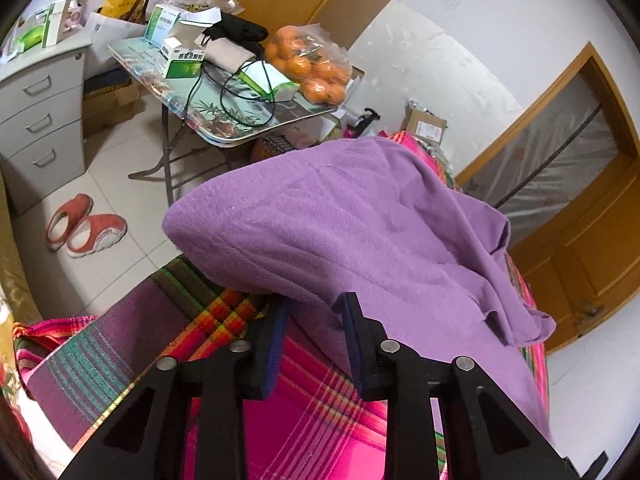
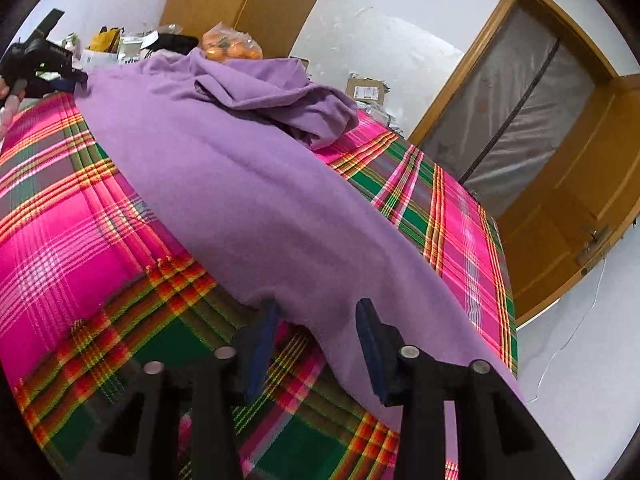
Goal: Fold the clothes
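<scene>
A purple fleece garment (image 1: 340,220) lies spread along a bed with a bright pink, green and orange plaid cover (image 1: 304,400). Its far part is bunched in loose folds (image 2: 280,96). My left gripper (image 1: 314,312) is open, and the garment's near edge rests over its fingertips, raised off the cover. In the right wrist view the garment (image 2: 240,184) runs diagonally across the plaid cover (image 2: 72,232). My right gripper (image 2: 316,312) is open, its blue-padded fingers either side of the near hem. The left gripper (image 2: 74,80) appears at the garment's far corner, held by a hand (image 2: 8,104).
Beyond the bed stands a folding table (image 1: 224,120) with boxes, cables and a bag of oranges (image 1: 308,64). A grey drawer cabinet (image 1: 40,120) and red slippers (image 1: 86,228) are on the tiled floor at left. A wooden door (image 2: 560,184) stands at right.
</scene>
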Motion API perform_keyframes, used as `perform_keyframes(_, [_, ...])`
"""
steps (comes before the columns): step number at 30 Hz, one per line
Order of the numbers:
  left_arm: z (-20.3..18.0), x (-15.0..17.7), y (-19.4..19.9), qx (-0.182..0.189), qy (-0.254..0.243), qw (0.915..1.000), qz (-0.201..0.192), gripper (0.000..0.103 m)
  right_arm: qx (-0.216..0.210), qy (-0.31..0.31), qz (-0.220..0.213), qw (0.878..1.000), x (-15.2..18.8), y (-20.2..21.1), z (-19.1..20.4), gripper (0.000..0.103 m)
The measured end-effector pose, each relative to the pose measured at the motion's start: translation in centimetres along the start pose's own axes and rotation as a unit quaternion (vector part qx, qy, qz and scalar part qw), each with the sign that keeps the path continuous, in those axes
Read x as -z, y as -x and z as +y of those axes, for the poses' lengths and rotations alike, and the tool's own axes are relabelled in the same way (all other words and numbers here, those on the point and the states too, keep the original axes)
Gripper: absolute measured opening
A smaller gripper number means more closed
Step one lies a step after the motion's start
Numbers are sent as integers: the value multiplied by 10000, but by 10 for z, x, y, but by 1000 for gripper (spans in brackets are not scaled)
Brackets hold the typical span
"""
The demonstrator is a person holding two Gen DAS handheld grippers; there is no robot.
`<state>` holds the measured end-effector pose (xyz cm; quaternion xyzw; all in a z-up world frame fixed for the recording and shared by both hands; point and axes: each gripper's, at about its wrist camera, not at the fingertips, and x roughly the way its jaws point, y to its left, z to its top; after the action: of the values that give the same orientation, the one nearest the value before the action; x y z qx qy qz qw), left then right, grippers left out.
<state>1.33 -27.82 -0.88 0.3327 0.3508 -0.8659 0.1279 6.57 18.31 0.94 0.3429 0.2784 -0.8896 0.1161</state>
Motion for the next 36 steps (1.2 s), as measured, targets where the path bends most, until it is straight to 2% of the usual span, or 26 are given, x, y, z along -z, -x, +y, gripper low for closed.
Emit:
perform_keyframes(1, [0, -1, -1, -7, 5, 10000, 3, 6, -52, -4, 17, 10000, 0, -1, 0, 9])
perform_keyframes(2, [1, -1, -1, -13, -14, 10000, 16, 6, -65, -17, 22, 10000, 1, -1, 0, 6])
perform_keyframes(6, [1, -2, 6, 29, -65, 10000, -46, 2, -160, -119, -49, 9998, 3, 5, -4, 5])
perform_keyframes(12, [3, -4, 36, 252, -99, 9993, -277, 2, -585, -452, -388, 9965, 3, 41, -27, 5])
perform_keyframes(16, [8, 2, 54, 330, -110, 9990, -283, 2, -934, -557, -533, 9926, 9, 66, -35, 5])
perform_keyframes(20, [16, 17, 63, 277, -159, 9993, -199, 2, -1111, -334, -369, 9926, 22, 77, -26, 4])
perform_keyframes(26, [31, 27, 53, 216, 23, 9998, 25, 2, -1213, -217, 109, 9923, 42, 53, -3, 5])
perform_keyframes(29, [34, 26, 52, 244, 82, 9997, 19, 3, -1143, -203, 127, 9932, 43, 49, 2, 6])
perform_keyframes(30, [34, 24, 53, 227, 117, 9997, -6, 4, -1109, -181, 115, 9936, 43, 49, 2, 9])
perform_keyframes(33, [42, 19, 54, 202, 316, 9993, -38, 8, -1002, -71, 104, 9949, 41, 49, 7, 29])
perform_keyframes(36, [50, 15, 54, 179, 487, 9986, -86, 9, -1043, 26, 28, 9945, 38, 53, 14, 31])
